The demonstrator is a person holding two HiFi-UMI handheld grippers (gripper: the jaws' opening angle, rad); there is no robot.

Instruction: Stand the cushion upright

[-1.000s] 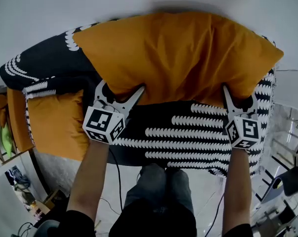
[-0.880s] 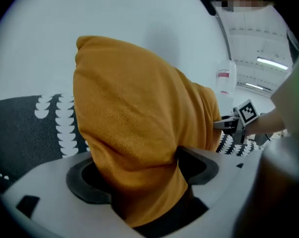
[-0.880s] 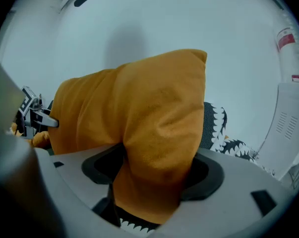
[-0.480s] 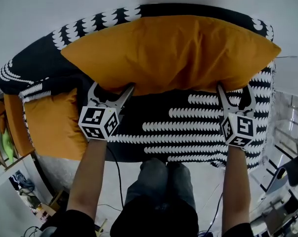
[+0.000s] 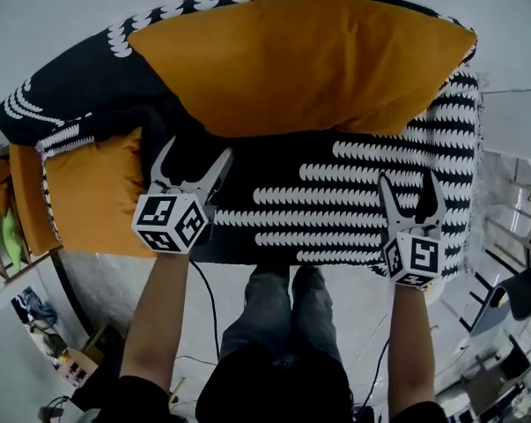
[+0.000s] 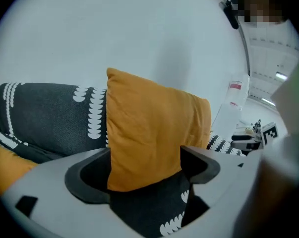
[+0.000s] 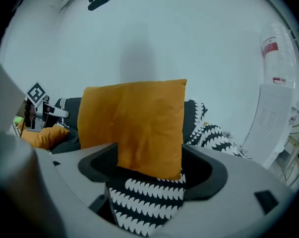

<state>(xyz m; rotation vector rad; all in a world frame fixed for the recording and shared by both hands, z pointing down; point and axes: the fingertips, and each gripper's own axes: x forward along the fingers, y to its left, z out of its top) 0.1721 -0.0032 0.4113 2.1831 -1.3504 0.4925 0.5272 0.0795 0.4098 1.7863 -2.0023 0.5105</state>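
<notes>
The big orange cushion (image 5: 300,60) stands on its long edge on the sofa, leaning back against the white wall. It also fills the middle of the left gripper view (image 6: 149,133) and the right gripper view (image 7: 134,123). My left gripper (image 5: 195,152) hovers over the seat, short of the cushion's left lower corner. Its jaws have just been opening and nothing is between them. My right gripper (image 5: 408,183) hangs over the patterned seat below the cushion's right end. It too has just opened wider and holds nothing. Neither gripper touches the cushion.
A black cover with white scallop rows (image 5: 335,223) drapes the sofa seat and back. A smaller orange cushion (image 5: 93,192) lies at the sofa's left end. The white wall (image 5: 62,7) is right behind the sofa. Clutter and furniture legs (image 5: 512,298) stand on the floor at the right.
Both grippers have drawn back from the cushion's lower edge toward the sofa's front and stand wider. The cushion has settled back against the wall.
</notes>
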